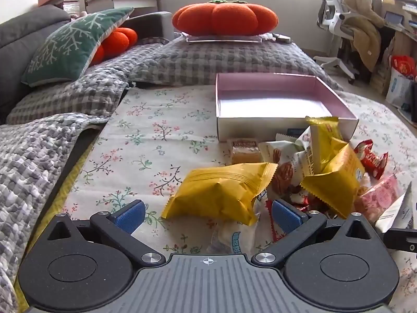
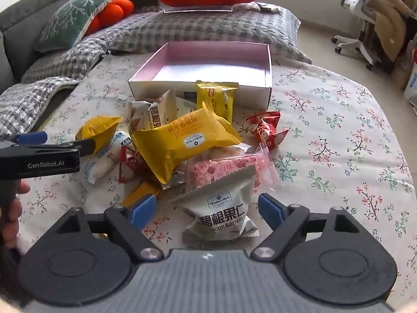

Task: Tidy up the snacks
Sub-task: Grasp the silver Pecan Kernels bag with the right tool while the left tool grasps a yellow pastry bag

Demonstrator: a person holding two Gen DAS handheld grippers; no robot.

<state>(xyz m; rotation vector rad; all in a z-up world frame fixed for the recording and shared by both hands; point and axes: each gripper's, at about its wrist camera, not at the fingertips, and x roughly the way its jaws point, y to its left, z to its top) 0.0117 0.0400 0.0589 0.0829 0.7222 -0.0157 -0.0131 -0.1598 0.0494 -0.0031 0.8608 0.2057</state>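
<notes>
A pink-lined open box [image 1: 260,130] [image 2: 255,94] stands empty on the floral cloth, with a heap of snack packets in front of it. My left gripper [image 1: 208,216] is open wide, and a yellow packet [image 1: 219,193] [image 2: 99,133] lies just ahead of its blue pads without touching them. My right gripper [image 2: 207,210] is open around a white pecan pouch [image 2: 221,208], with a small gap at each pad. The heap also holds a larger yellow packet [image 2: 179,138], a pink packet [image 2: 221,169] and a red candy packet [image 2: 265,130].
A person's hand [image 2: 13,208] holds the black body of the left tool [image 2: 44,164]. An orange pumpkin cushion [image 1: 224,17] on a clear tray, a green pillow [image 1: 75,44] and a grey checked blanket [image 1: 182,60] lie behind the box. An office chair [image 1: 336,18] stands at the far right.
</notes>
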